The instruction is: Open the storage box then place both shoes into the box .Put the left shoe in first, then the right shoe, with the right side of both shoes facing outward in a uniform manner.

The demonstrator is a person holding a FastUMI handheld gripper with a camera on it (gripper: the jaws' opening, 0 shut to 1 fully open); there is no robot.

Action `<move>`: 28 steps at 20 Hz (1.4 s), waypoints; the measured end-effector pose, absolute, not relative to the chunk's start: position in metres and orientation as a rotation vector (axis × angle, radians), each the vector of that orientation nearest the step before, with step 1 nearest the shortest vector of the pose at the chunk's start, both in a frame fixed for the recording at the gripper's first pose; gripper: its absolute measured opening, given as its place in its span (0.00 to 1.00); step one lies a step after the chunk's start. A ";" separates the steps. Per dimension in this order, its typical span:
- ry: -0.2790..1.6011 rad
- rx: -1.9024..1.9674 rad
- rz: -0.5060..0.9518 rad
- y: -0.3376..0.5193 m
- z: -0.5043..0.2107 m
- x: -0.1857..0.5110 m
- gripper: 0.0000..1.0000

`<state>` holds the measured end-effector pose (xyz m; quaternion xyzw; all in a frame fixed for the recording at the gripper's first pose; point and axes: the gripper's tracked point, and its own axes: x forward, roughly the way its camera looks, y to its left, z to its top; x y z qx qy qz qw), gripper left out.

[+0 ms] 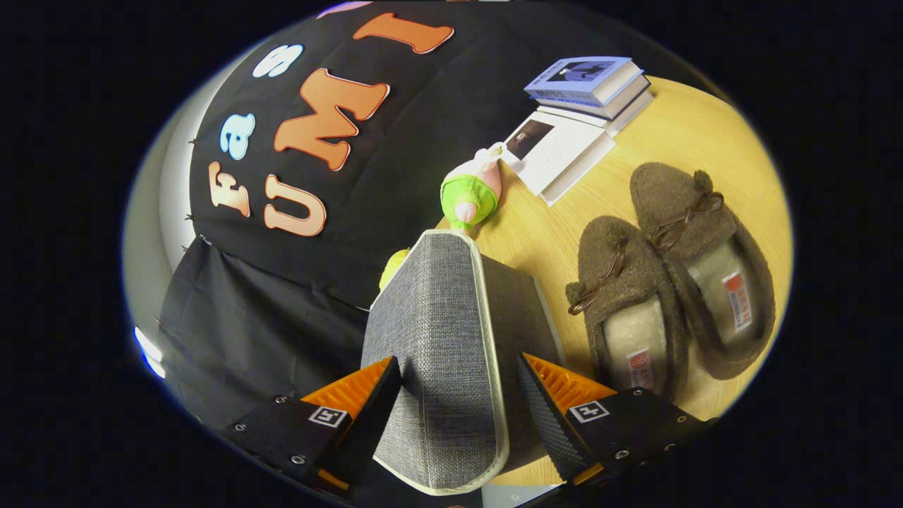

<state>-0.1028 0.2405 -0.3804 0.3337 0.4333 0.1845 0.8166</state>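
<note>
Fingers (pixel 458 384) spread either side of grey storage box lid (pixel 441 353), contact unclear, two brown slippers (pixel 670 282) side by side on worktop (pixel 656 141), books (pixel 585 92) beyond

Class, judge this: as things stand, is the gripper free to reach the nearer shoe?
Probably not: the gripper has the storage box's lid between its fingers; the nearer shoe lies beside them.
</note>
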 end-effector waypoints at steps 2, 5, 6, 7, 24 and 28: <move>0.933 0.765 0.406 0.244 -0.380 -0.104 0.97; 0.926 0.813 0.406 0.242 -0.375 -0.103 0.87; 0.930 0.821 0.409 0.242 -0.375 -0.103 0.80; 0.932 0.828 0.408 0.239 -0.373 -0.104 0.77; 0.801 0.807 0.495 0.291 -0.260 -0.097 0.01; 0.776 0.760 0.537 0.327 -0.234 -0.099 0.01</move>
